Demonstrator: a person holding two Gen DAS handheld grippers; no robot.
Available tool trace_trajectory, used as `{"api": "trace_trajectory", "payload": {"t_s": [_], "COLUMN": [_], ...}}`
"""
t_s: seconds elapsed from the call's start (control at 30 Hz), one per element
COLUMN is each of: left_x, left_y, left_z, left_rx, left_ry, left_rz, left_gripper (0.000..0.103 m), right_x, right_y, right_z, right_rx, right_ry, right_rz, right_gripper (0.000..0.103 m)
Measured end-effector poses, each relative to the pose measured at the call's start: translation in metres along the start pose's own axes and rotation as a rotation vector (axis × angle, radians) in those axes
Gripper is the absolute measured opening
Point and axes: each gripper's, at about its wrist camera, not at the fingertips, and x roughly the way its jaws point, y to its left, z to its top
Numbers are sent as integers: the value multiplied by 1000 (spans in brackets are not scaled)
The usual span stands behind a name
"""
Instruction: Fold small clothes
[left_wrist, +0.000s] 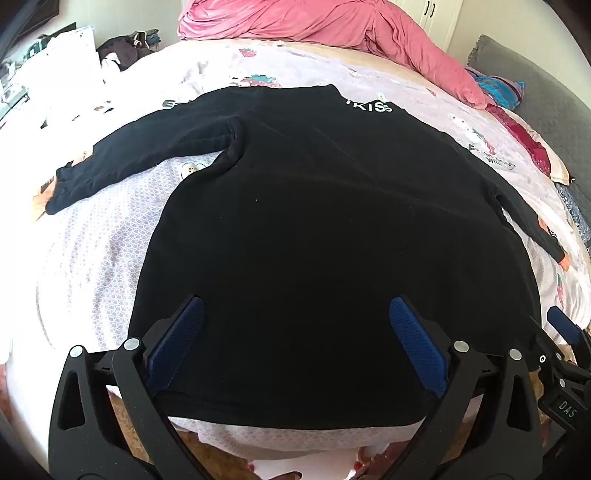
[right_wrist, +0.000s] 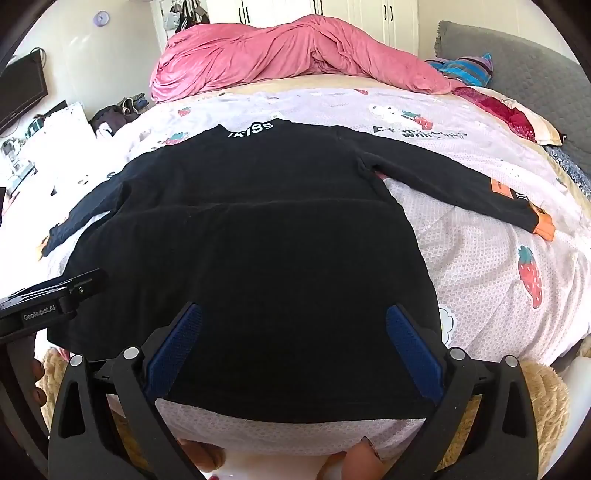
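A black shirt (left_wrist: 314, 229) lies flat on the bed (left_wrist: 110, 229), spread over a pale printed sheet, collar at the far side with white lettering on it, hem at the near edge. Its left sleeve (left_wrist: 122, 162) stretches out to the left across the sheet.

The left gripper (left_wrist: 295, 325) hangs over the hem with its blue fingers (left_wrist: 177, 339) spread wide, one toward each side of the shirt's lower half; nothing is between them, and whether the tips touch the cloth cannot be told. At the right edge of this view part of the other gripper shows.

From the right wrist, the right gripper (right_wrist: 293, 325) sits the same way over the hem, its blue fingers (right_wrist: 413, 347) wide apart and holding nothing. A crease runs across the shirt (right_wrist: 258, 258) about halfway up. The right sleeve (right_wrist: 461, 184) reaches out to the right, ending in an orange cuff (right_wrist: 545, 225) with an orange patch (right_wrist: 498, 186) above it.

A pink quilt (right_wrist: 295, 51) is heaped at the far end of the bed, and a grey headboard (right_wrist: 517, 66) stands to the right.
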Motion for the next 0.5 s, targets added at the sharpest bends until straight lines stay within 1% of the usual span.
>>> {"api": "trace_trajectory", "payload": {"t_s": [0.5], "left_x": [-1], "left_y": [-2], "left_z": [-1], "left_rx": [2], "left_ry": [-1], "left_rz": [-10], "left_gripper": [95], "right_x": [-3], "right_y": [5], "right_z": [-2], "right_rx": [-15], "right_ry": [0], "right_rz": [-1], "right_gripper": [99]}}
